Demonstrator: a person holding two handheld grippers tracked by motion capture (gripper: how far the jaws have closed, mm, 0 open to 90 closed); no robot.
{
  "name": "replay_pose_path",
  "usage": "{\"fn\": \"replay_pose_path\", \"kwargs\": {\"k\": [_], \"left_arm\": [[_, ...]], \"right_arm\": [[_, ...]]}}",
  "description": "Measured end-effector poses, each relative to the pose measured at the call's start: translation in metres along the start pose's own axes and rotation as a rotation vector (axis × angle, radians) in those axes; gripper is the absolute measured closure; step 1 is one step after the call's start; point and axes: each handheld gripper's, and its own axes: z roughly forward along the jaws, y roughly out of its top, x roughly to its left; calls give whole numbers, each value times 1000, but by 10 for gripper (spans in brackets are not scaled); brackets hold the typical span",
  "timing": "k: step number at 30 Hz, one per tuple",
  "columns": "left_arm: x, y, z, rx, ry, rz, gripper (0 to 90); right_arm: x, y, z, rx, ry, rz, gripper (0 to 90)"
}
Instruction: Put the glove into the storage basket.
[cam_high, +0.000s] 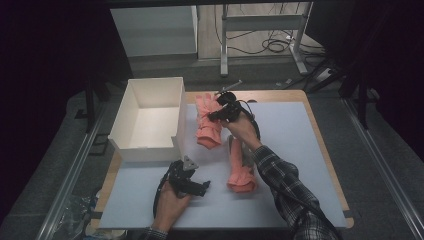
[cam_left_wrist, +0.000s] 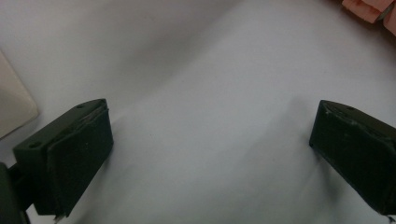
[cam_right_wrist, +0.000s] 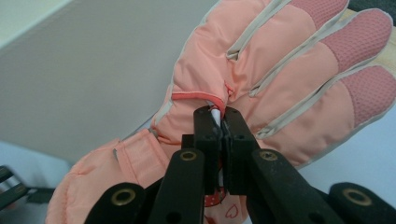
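Two pink gloves lie on the white mat (cam_high: 295, 145). The far glove (cam_high: 207, 122) lies right beside the white box (cam_high: 150, 117), fingers pointing away from me. My right gripper (cam_high: 217, 115) is on it. In the right gripper view its jaws are shut (cam_right_wrist: 219, 114) on a small white tab in the middle of that glove (cam_right_wrist: 280, 79). The near glove (cam_high: 241, 172) lies partly under the right forearm. My left gripper (cam_high: 205, 186) rests low over bare mat left of the near glove, jaws wide open (cam_left_wrist: 210, 140) with nothing between them.
The open white box is empty, and its wall (cam_right_wrist: 84, 70) stands close beside the held glove. A corner of the box (cam_left_wrist: 11, 105) and a bit of pink glove (cam_left_wrist: 369, 9) edge the left gripper view. Wooden table edge (cam_high: 320, 135) borders the mat on the right.
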Motion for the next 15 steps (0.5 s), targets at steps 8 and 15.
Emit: {"fn": "replay_pose_path", "kwargs": {"k": [8, 15], "left_arm": [[0, 0, 0, -2, 0, 3, 0], [0, 0, 0, -4, 1, 0, 0]], "right_arm": [[19, -8, -33, -7, 4, -27, 860], [25, -26, -62, -22, 10, -14, 858]]}}
